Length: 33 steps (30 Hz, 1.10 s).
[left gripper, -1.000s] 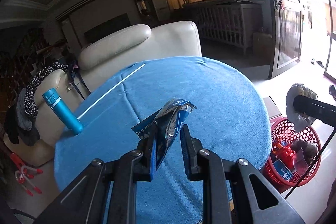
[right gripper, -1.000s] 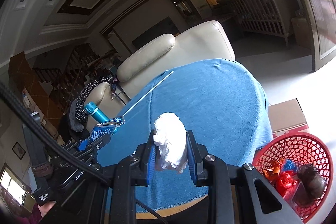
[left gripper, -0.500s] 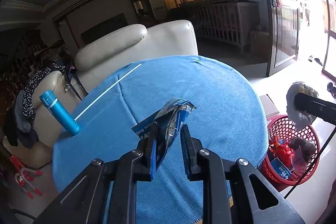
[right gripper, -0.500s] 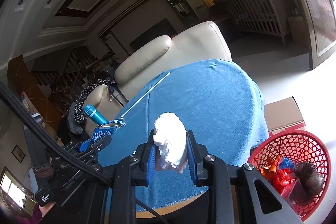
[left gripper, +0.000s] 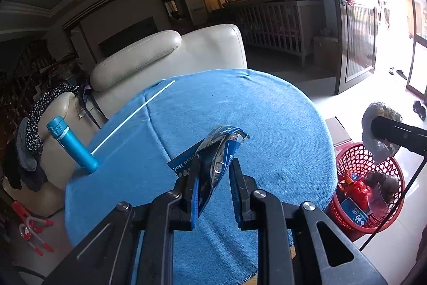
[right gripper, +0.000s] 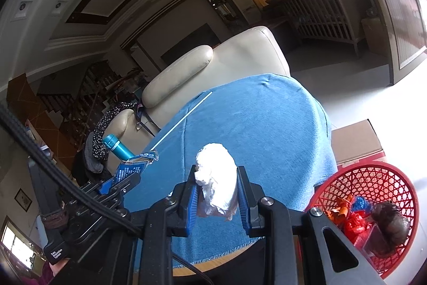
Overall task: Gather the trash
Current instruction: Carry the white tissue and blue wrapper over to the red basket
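Note:
My left gripper (left gripper: 213, 172) is shut on a blue and silver snack wrapper (left gripper: 216, 151) and holds it above the round table's blue cloth (left gripper: 240, 108). My right gripper (right gripper: 216, 186) is shut on a crumpled white paper wad (right gripper: 217, 175), above the table's near right edge. A red mesh basket (right gripper: 373, 183) holding several pieces of trash stands on the floor to the right of the table; it also shows in the left wrist view (left gripper: 347, 159). The right gripper with its wad (left gripper: 379, 130) hangs just above that basket in the left wrist view.
A teal bottle (left gripper: 70, 146) stands at the table's left edge, beside a white straw (left gripper: 133, 116) lying on the cloth. A cream sofa (left gripper: 165, 55) is behind the table. A cardboard box (right gripper: 357, 143) sits on the floor behind the basket.
Both grippers have drifted slightly back and up from the table with their loads held. The basket shows a little more fully in the right wrist view.

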Tool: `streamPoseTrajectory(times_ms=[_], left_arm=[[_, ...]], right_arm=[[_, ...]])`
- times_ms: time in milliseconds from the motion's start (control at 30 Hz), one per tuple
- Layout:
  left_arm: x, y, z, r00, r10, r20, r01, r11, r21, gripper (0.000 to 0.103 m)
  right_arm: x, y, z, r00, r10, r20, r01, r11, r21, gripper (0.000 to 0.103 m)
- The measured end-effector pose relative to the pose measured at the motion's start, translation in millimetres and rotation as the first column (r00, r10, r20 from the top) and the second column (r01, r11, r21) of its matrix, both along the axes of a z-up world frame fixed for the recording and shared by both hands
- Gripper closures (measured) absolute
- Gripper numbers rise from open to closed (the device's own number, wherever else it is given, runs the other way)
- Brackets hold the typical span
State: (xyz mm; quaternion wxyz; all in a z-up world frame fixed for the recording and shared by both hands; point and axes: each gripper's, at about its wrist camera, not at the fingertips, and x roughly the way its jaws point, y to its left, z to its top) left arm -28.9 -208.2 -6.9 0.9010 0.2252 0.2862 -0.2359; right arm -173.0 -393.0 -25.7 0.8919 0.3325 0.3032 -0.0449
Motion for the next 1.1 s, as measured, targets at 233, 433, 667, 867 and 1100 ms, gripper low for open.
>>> streamPoseTrajectory(times_ms=[233, 433, 667, 867, 1100], left_arm=[[0.1, -3.2, -1.1, 1.0, -0.006, -0.002, 0.006, 1.0, 0.006, 0.081], [-2.4, -6.3, -2.6, 1.0, -0.015, 0.0, 0.015, 1.0, 0.011, 0.081], [-4.9, -9.7, -2.6, 1.0, -0.024, 0.0, 0.024, 1.0, 0.014, 0.081], [-5.9, -11.3, -2.6, 0.999, -0.033, 0.003, 0.033, 0.999, 0.02, 0.081], [-10.7, -16.8, -3.1, 0.999, -0.048, 0.009, 0.047, 0.998, 0.028, 0.081]], right_arm=[[-1.1, -1.4, -2.1, 1.0, -0.008, -0.005, 0.008, 1.0, 0.007, 0.075], [-2.2, -2.8, -1.7, 1.0, -0.012, -0.004, 0.012, 1.0, 0.006, 0.075], [-3.6, -4.6, -2.6, 1.0, -0.014, -0.003, 0.014, 1.0, 0.008, 0.075], [-5.7, -6.3, -2.4, 1.0, -0.019, 0.0, 0.019, 1.0, 0.009, 0.075], [-9.3, -8.8, -2.8, 1.0, -0.029, 0.0, 0.029, 1.0, 0.012, 0.075]])
